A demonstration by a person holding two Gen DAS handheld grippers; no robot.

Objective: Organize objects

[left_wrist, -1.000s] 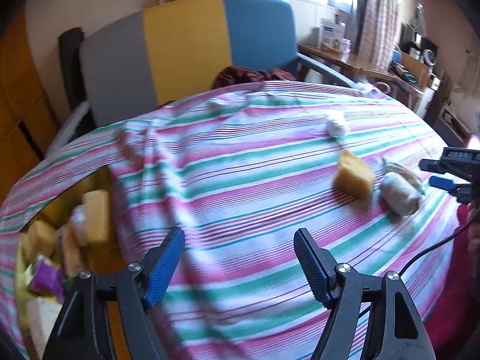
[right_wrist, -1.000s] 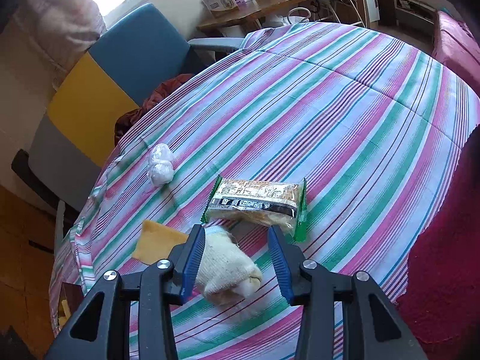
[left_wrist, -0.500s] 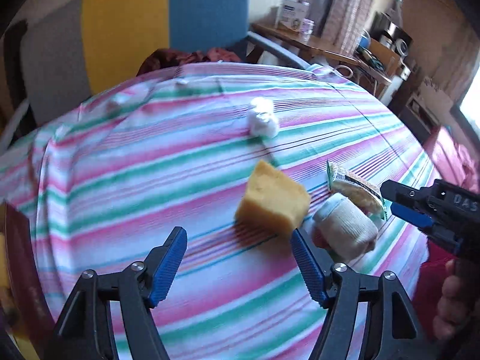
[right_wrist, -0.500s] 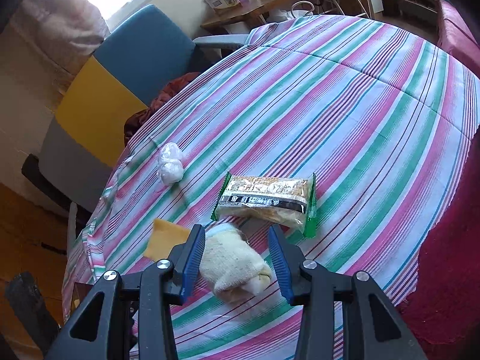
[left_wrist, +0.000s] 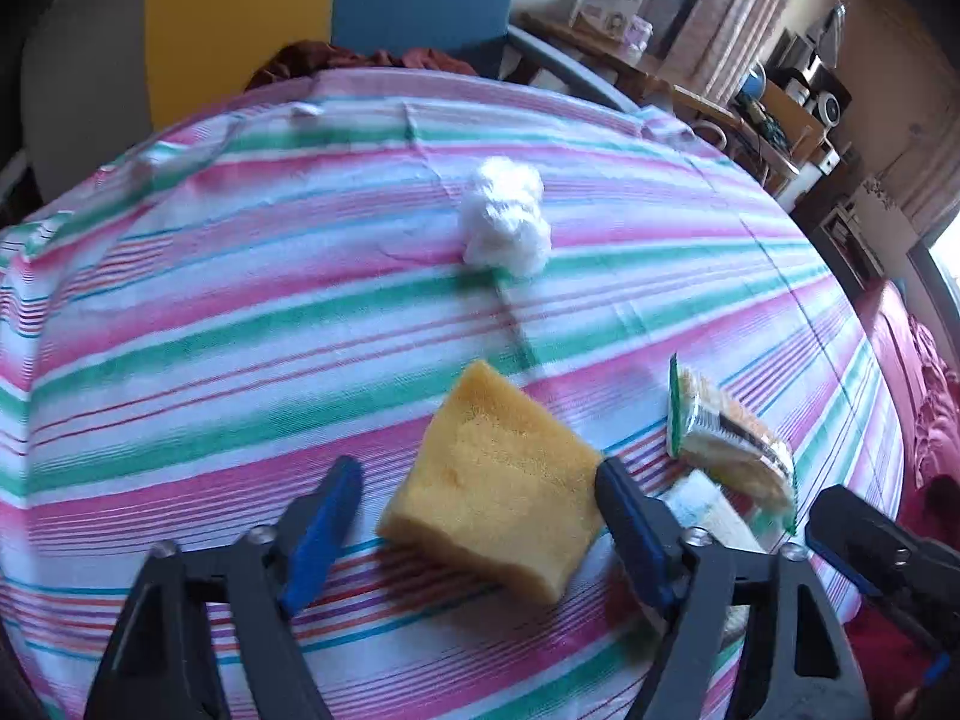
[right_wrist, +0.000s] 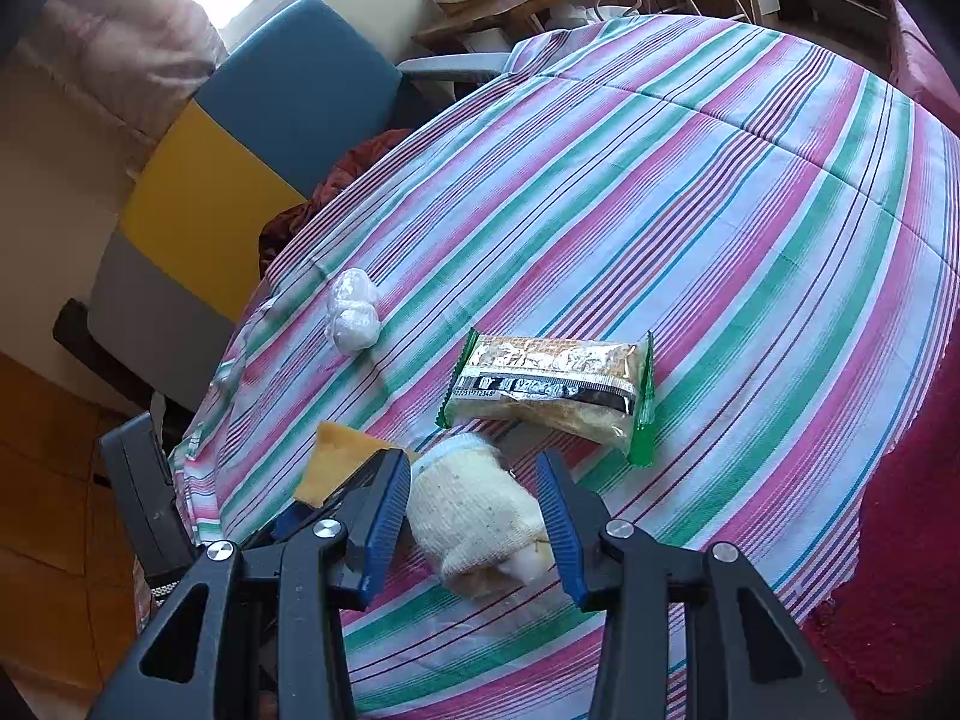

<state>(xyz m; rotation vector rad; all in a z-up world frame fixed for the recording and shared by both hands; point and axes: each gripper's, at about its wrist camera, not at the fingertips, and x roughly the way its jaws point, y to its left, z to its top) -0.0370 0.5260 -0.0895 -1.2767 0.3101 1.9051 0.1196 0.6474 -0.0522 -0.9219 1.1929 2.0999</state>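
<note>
Sponge (left_wrist: 498,480): landmark, between wide left gripper (left_wrist: 480,525) pads, ungripped, staged for pickup. Rolled sock (right_wrist: 480,522) beside it, straddled by narrow right gripper (right_wrist: 474,516), contact unclear.

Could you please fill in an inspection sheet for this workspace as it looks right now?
Surface: striped cloth over a table, slightly wrinkled.
Job's things: yellow sponge, rolled sock, snack packet, white wad, all lying apart.
Clutter: nothing seen.
Grippers: left gripper open around the sponge, not touching it; right gripper flanks the sock, contact unclear.
Cables: nothing seen on the table.
Surroundings: grey, yellow and blue chair; crowded desk; red cover alongside.
</note>
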